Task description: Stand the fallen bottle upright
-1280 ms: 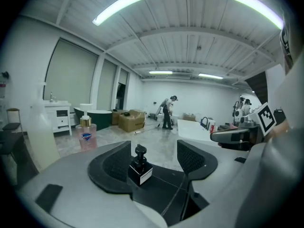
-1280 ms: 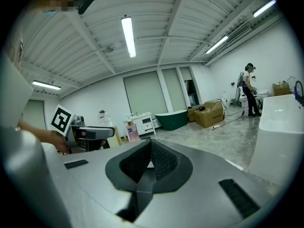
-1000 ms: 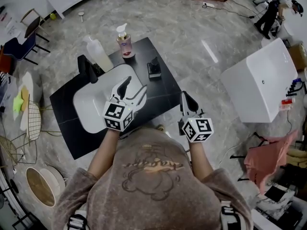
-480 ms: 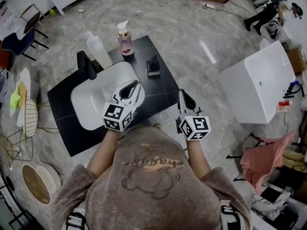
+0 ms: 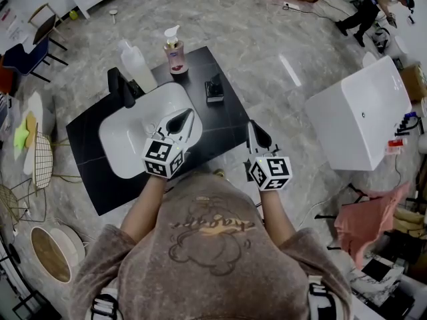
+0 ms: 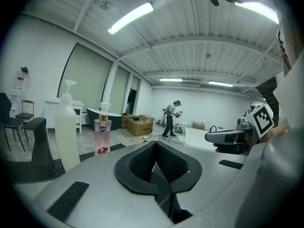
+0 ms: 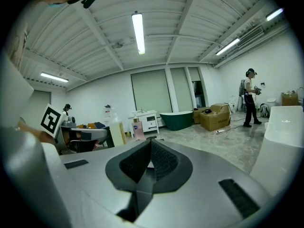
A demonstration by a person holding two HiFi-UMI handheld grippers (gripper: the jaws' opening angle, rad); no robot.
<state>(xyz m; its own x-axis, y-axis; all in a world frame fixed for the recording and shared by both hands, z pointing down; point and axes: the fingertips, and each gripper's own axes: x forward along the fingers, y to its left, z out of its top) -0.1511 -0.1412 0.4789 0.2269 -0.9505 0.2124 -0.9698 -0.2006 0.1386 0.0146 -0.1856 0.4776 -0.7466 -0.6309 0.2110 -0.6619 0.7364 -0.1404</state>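
Left gripper (image 5: 185, 117), spread a second ago, has just closed (on nothing).

Head view: from above the person, steeply down, mid distance, takes in the whole black counter (image 5: 93, 179) and both grippers. Left gripper view: low behind the left gripper (image 5: 180, 121), facing roughly level across the counter, close to the pink pump bottle (image 6: 101, 136) and clear bottle (image 6: 66, 132). Right gripper view: same mount on the right gripper (image 5: 257, 136), farther from the bottles. All three views share both bottles; each gripper view catches the other's marker cube (image 6: 262, 119) at its edge
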